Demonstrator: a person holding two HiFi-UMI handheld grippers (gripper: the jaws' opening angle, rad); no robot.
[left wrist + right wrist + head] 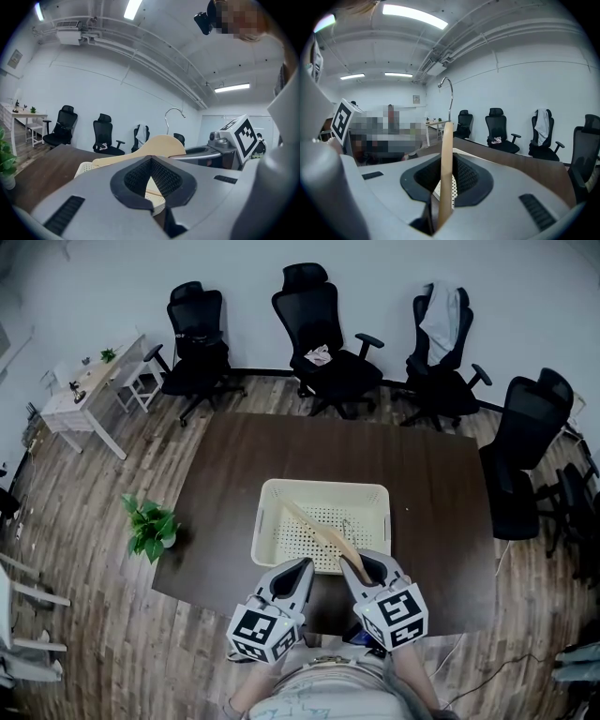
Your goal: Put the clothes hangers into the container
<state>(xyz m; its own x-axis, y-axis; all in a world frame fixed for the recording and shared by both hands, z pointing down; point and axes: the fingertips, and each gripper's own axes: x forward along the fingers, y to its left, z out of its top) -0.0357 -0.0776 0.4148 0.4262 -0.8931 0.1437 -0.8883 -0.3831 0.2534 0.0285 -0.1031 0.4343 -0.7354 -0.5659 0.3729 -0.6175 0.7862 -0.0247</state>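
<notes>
A cream perforated basket (323, 487) stands on the dark wooden table (230, 465), close to its near edge. My right gripper (355, 564) is shut on one end of a wooden clothes hanger (319, 532). The hanger slants up and left over the inside of the basket. In the right gripper view the hanger (446, 164) stands edge-on between the jaws of the right gripper (445, 190), its metal hook (449, 91) rising above. My left gripper (304, 566) hovers at the basket's near rim, shut and holding nothing. From the left gripper (151, 180) I see the hanger (154, 144) and its hook (173, 112) just beyond.
Several black office chairs (323, 338) stand beyond the table's far edge, and another chair (530, 437) is at the right. A potted plant (150, 526) sits on the floor by the table's left edge. A white desk (89, 385) is far left.
</notes>
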